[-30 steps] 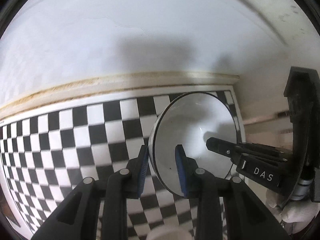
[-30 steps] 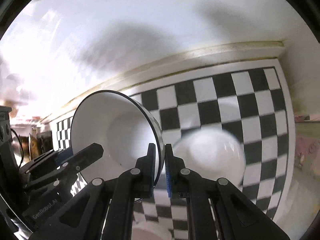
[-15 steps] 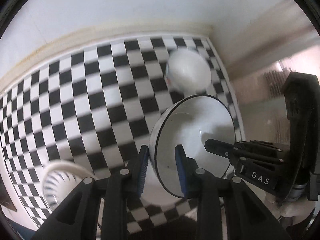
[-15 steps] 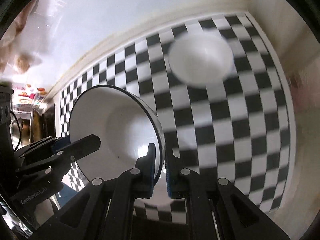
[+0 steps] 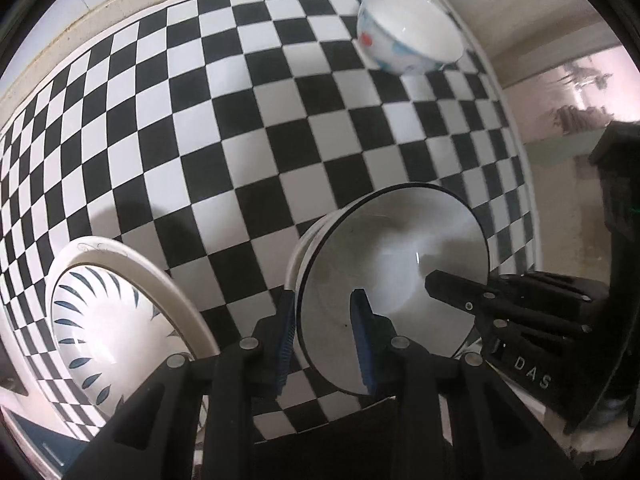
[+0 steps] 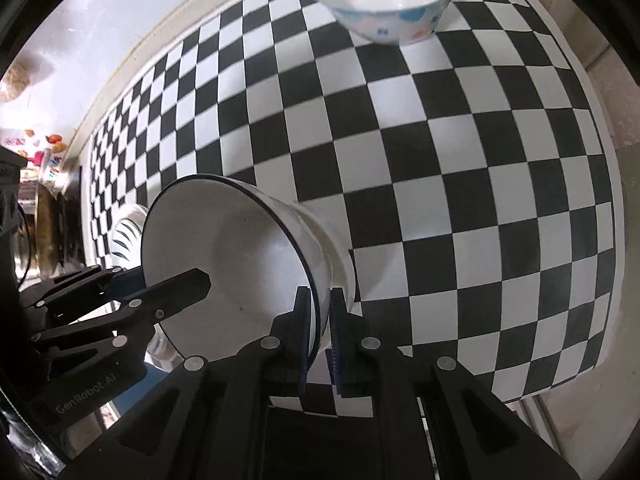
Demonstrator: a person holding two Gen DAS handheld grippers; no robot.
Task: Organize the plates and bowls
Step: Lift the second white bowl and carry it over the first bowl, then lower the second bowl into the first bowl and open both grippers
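Both grippers (left, right) still clamp the white bowl, now nearer the checkered table.

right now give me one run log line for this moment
left gripper: shut on dark-rimmed bowl | right gripper: shut on opposite rim | bowl tilted over checkered mat | patterned bowl far corner

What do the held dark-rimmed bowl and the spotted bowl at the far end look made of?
Dark-rimmed bowl: looks like glazed white ceramic, given its glossy interior highlight and thin painted rim line. Spotted bowl: likely glazed porcelain, shiny with printed blue and red spots.
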